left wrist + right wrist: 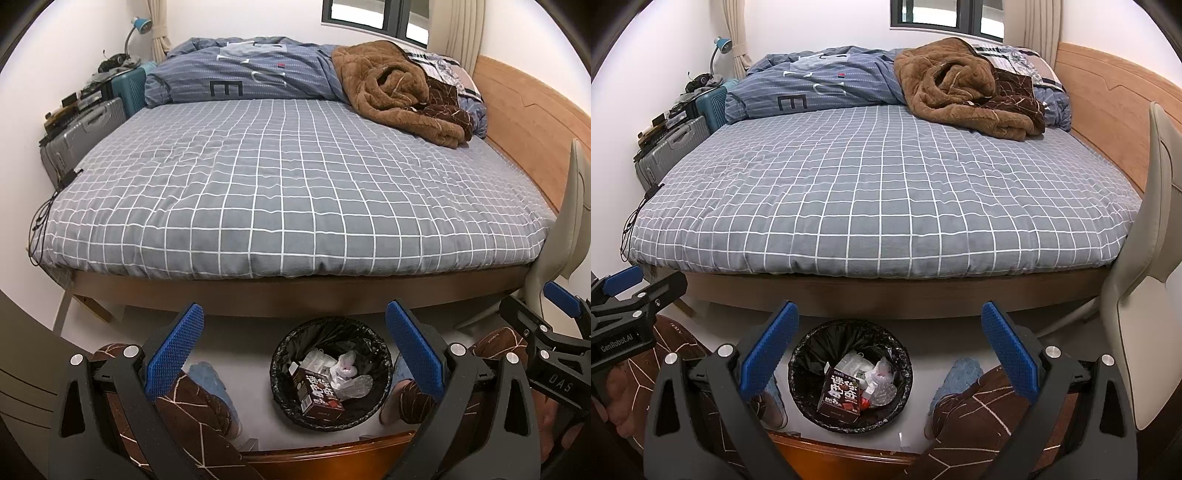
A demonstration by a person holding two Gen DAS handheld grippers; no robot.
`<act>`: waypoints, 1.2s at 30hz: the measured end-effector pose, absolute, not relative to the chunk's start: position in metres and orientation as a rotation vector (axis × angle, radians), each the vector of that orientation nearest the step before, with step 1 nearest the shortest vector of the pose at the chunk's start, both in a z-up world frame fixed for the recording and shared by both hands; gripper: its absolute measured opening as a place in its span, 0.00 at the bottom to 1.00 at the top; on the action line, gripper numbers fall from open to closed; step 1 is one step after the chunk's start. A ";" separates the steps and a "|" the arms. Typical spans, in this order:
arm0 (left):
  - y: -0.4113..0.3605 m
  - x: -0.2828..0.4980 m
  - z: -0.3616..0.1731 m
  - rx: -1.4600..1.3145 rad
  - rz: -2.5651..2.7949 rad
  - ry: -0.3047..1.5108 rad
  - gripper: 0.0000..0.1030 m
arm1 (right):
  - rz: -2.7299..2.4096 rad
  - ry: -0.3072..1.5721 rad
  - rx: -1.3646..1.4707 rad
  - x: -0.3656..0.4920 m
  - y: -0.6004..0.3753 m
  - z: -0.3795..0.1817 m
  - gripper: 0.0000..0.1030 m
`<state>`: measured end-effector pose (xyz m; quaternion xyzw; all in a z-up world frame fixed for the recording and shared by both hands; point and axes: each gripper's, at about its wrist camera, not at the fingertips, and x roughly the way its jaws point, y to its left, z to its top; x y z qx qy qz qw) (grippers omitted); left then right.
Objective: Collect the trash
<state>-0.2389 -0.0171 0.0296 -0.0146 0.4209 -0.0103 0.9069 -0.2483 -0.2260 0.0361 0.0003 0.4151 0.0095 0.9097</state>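
only right view reads box (839, 397) print.

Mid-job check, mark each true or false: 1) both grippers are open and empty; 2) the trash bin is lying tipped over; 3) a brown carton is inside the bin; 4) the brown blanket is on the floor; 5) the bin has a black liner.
1) True: the left gripper and right gripper are both open, nothing between the fingers.
2) False: the trash bin stands upright on the floor by the bed.
3) True: a brown carton lies in it among white wrappers.
4) False: the brown blanket is heaped on the bed.
5) True: black bag liner.
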 end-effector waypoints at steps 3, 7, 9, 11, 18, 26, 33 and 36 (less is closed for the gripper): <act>-0.017 -0.239 0.030 -0.030 -0.022 0.869 0.94 | 0.020 0.856 -0.001 -0.248 -0.225 0.036 0.93; -0.017 -0.239 0.030 -0.031 -0.022 0.870 0.94 | 0.022 0.857 -0.002 -0.247 -0.225 0.036 0.93; -0.016 -0.237 0.027 -0.038 -0.025 0.882 0.94 | 0.021 0.856 -0.002 -0.247 -0.225 0.036 0.93; -0.016 -0.237 0.027 -0.033 -0.017 0.880 0.94 | 0.022 0.857 -0.001 -0.247 -0.225 0.036 0.93; -0.019 -0.235 0.024 -0.013 -0.007 0.875 0.94 | 0.019 0.862 -0.003 -0.245 -0.224 0.034 0.93; -0.019 -0.235 0.024 -0.014 -0.007 0.874 0.94 | 0.020 0.866 -0.002 -0.243 -0.223 0.033 0.93; -0.019 -0.234 0.023 -0.027 -0.017 0.883 0.94 | 0.020 0.867 -0.001 -0.243 -0.223 0.033 0.93; -0.021 -0.234 0.023 -0.015 -0.010 0.881 0.94 | 0.020 0.868 -0.001 -0.243 -0.224 0.033 0.93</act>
